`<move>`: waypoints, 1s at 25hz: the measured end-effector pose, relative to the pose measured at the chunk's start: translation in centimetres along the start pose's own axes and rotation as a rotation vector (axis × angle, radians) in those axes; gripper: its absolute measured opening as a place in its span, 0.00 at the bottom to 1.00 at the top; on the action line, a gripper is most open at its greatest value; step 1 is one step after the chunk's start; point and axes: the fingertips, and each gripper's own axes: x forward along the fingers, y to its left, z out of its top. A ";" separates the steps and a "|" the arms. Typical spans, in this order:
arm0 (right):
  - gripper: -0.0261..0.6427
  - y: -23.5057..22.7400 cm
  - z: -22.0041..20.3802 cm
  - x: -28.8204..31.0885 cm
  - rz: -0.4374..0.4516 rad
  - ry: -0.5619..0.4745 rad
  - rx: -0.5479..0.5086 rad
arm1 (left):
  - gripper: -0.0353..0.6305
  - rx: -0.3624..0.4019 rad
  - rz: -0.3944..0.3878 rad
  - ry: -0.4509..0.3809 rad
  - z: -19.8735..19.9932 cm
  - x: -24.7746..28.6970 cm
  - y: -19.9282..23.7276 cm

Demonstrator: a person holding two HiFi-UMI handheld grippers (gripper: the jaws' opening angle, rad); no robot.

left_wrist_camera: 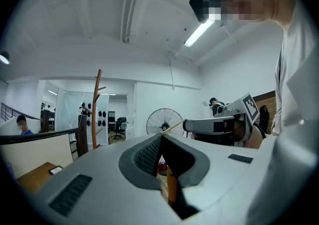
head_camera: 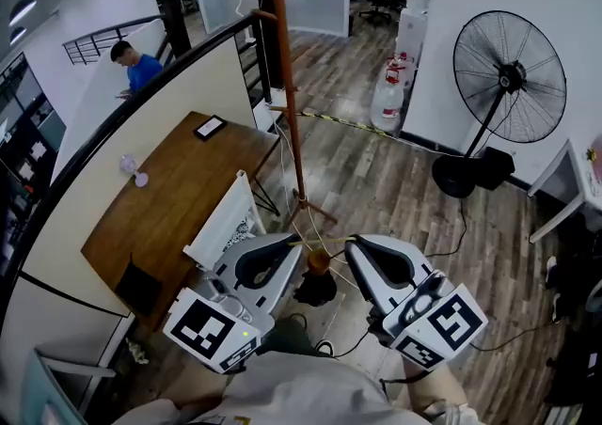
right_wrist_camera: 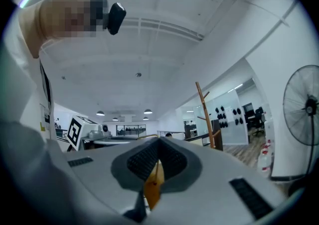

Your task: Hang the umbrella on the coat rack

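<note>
While my left gripper (head_camera: 295, 244) and right gripper (head_camera: 350, 244) have their jaws pressed shut on the thin cord (head_camera: 318, 240) stretched between them, the umbrella (head_camera: 318, 268) dangles below it, well short of the coat rack (head_camera: 285, 85). Such a slim pinch could slip. A swinging umbrella might tug the cord free, or the loop could miss a peg.

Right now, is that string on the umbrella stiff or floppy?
Probably floppy: the string is thin and looks straight only because the left gripper and right gripper pull it tight. The umbrella hanging below would likely swing when carried.
</note>
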 end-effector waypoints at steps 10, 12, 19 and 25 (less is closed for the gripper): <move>0.04 -2.5 -0.6 -0.2 0.008 0.006 0.020 | 0.06 0.004 -0.017 0.020 -0.8 2.2 -0.5; 0.04 -3.2 -0.7 0.2 0.006 0.011 0.005 | 0.06 -0.004 -0.018 0.019 -0.9 3.0 0.0; 0.04 -5.7 -0.7 3.0 0.015 0.019 -0.004 | 0.06 -0.011 -0.005 0.009 -1.0 5.1 2.8; 0.04 -9.7 -1.3 7.3 0.031 0.033 0.007 | 0.06 -0.016 0.010 0.014 -1.7 8.6 7.3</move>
